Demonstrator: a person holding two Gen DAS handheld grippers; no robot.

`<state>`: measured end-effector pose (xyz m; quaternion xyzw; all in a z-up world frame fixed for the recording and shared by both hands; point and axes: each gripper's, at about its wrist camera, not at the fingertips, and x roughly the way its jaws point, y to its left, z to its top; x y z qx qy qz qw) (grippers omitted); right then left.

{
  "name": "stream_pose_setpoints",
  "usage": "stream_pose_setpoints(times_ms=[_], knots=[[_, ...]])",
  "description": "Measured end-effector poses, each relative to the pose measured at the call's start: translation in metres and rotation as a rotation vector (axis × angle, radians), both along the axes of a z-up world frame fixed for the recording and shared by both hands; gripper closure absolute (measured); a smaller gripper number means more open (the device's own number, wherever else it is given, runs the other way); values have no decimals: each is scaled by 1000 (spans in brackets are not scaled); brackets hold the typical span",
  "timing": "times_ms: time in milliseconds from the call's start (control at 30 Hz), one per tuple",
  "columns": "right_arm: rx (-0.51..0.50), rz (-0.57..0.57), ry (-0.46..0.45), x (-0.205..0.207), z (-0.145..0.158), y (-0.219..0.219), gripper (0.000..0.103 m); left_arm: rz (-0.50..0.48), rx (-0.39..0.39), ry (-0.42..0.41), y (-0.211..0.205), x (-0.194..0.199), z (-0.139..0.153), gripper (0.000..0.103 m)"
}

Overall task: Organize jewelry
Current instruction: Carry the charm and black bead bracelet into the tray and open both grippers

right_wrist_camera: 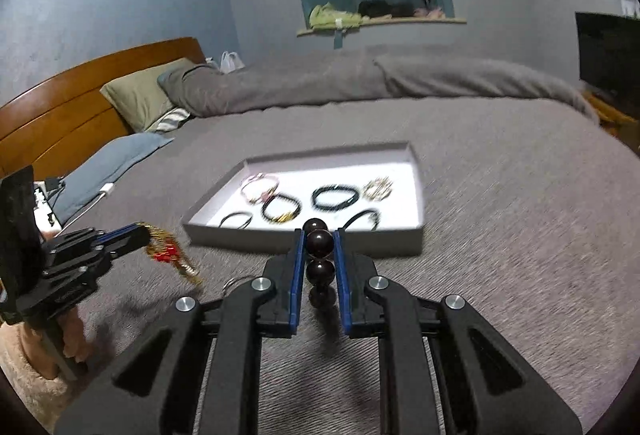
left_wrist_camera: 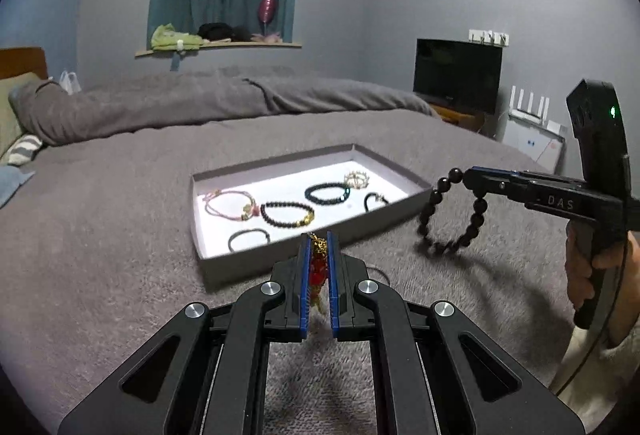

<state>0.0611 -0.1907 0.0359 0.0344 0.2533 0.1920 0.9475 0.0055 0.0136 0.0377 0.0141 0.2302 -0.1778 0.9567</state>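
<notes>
Both grippers, left (left_wrist_camera: 318,267) clamped on gold-red chain (left_wrist_camera: 319,263), right (right_wrist_camera: 319,255) on dark bead bracelet (right_wrist_camera: 319,255), face the tray (right_wrist_camera: 304,235) just ahead.

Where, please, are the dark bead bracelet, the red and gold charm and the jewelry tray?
dark bead bracelet (left_wrist_camera: 474,221), left wrist view, right-hand hanging strand of beads.
red and gold charm (right_wrist_camera: 164,255), right wrist view, its red middle.
jewelry tray (left_wrist_camera: 280,263), left wrist view, near outer wall.

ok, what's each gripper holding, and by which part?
Left gripper: red-and-gold chain charm, pinched at its red middle. Right gripper: dark large-bead bracelet, clamped on beads at the loop's top; the rest hangs.
</notes>
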Motion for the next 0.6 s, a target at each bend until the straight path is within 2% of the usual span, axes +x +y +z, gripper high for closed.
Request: stream_pose_setpoints(times_ms=[167,300,600], knots=[[10,-40,-33,21,17,-13,89,47,22,-27,6,20,24,94],[25,-41,-23,44,22,-15,89,85,33,-26,13,52,39,94],[-9,-27,-6,91,18,1,89,84,113,15,-2,127,39,94]])
